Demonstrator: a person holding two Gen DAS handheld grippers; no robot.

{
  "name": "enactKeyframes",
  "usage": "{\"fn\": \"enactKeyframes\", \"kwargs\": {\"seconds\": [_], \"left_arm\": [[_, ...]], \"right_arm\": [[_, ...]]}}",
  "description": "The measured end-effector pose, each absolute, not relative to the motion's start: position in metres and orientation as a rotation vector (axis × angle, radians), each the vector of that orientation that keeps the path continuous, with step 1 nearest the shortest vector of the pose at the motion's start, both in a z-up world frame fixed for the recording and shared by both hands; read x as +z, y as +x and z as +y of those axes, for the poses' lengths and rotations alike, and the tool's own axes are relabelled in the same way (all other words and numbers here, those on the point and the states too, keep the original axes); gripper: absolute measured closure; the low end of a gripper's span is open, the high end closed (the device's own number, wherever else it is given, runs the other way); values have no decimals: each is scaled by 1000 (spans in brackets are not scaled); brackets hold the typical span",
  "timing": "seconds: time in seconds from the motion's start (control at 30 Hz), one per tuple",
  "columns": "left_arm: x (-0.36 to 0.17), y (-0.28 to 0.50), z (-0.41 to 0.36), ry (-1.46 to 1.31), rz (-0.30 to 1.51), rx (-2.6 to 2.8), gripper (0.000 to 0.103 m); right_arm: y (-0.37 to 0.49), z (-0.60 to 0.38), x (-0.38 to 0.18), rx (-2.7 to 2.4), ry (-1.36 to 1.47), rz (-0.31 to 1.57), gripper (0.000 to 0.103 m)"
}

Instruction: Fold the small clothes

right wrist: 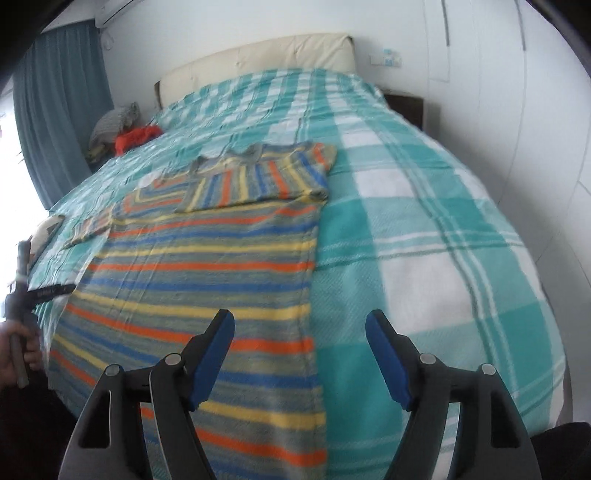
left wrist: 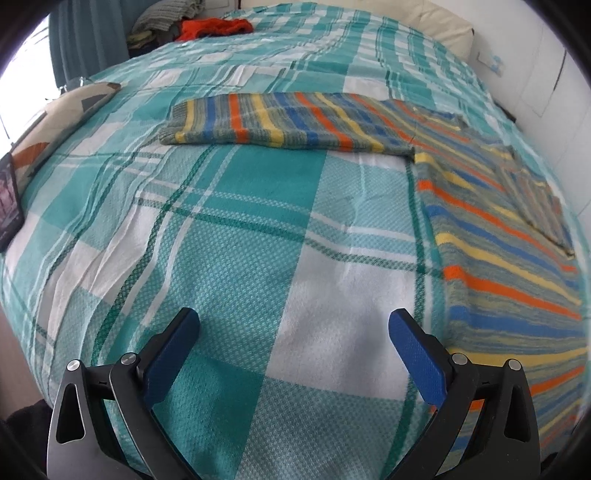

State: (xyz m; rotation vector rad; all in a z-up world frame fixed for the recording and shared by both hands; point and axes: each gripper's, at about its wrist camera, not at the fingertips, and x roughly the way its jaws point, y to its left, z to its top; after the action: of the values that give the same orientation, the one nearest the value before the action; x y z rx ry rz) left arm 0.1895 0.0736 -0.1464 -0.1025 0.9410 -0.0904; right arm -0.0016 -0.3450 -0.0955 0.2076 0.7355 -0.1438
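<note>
Left wrist view: left tool at the bottom centre of the frame, blue pads spread wide, nothing between them, only the teal-and-white checked bedspread under the gap. Striped sweater lies flat on the bed at the right side of the frame. One sleeve stretches straight out toward the centre-left, cuff at its left end. The other sleeve shows folded over the body at the far right. A patterned cushion sits at the left edge, with a dark flat object below it, too cut off to identify. At the top left, a heap of clothes, an orange-red garment on top of grey ones.

Right wrist view: right tool at the bottom centre, pads apart, holding nothing. Its left finger hangs over the sweater's lower body, its right finger over bare bedspread; the sweater's right edge runs up between them. Image is blurred. The sweater fills the left-centre of the frame, hem toward the camera, collar toward the headboard. One sleeve is folded across the chest at upper centre; the other trails off to the left. A hand gripping a dark handle shows at the lower left edge. Blue curtain at upper left.

No containers seen in either view.
</note>
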Motion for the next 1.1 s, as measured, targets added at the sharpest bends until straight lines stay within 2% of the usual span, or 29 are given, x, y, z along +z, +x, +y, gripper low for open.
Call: {"fn": "enactKeyframes", "kwargs": {"seconds": [0.23, 0.33, 0.4, 0.47, 0.5, 0.53, 0.57, 0.6, 0.8, 0.97, 1.1], "left_arm": [[-97, 265, 159, -313, 854, 43, 1], [-102, 300, 195, -428, 872, 118, 2], [-114, 322, 206, -481, 907, 120, 9], [-129, 337, 204, -490, 951, 102, 29], [-133, 341, 202, -489, 960, 96, 34], [-136, 345, 199, -483, 957, 94, 50], [-137, 346, 196, -472, 951, 88, 89], [-136, 348, 192, -458, 954, 91, 98], [-56, 343, 142, -279, 792, -16, 99], [24, 330, 23, -36, 680, -274, 99], [35, 319, -71, 62, 664, -462, 99]], "right_arm": [[-3, -332, -97, -82, 162, 740, 30], [1, -330, -104, -80, 168, 757, 30], [5, -331, -107, -87, 165, 767, 30], [7, -333, -111, -95, 166, 780, 30], [8, -334, -113, -102, 169, 789, 30], [9, -334, -115, -107, 171, 795, 30], [10, -335, -117, -112, 175, 802, 30], [11, -336, -118, -115, 178, 807, 30], [11, -341, -116, -110, 208, 794, 30], [12, -342, -115, -84, 234, 789, 30], [12, -344, -114, -74, 259, 785, 30]]}}
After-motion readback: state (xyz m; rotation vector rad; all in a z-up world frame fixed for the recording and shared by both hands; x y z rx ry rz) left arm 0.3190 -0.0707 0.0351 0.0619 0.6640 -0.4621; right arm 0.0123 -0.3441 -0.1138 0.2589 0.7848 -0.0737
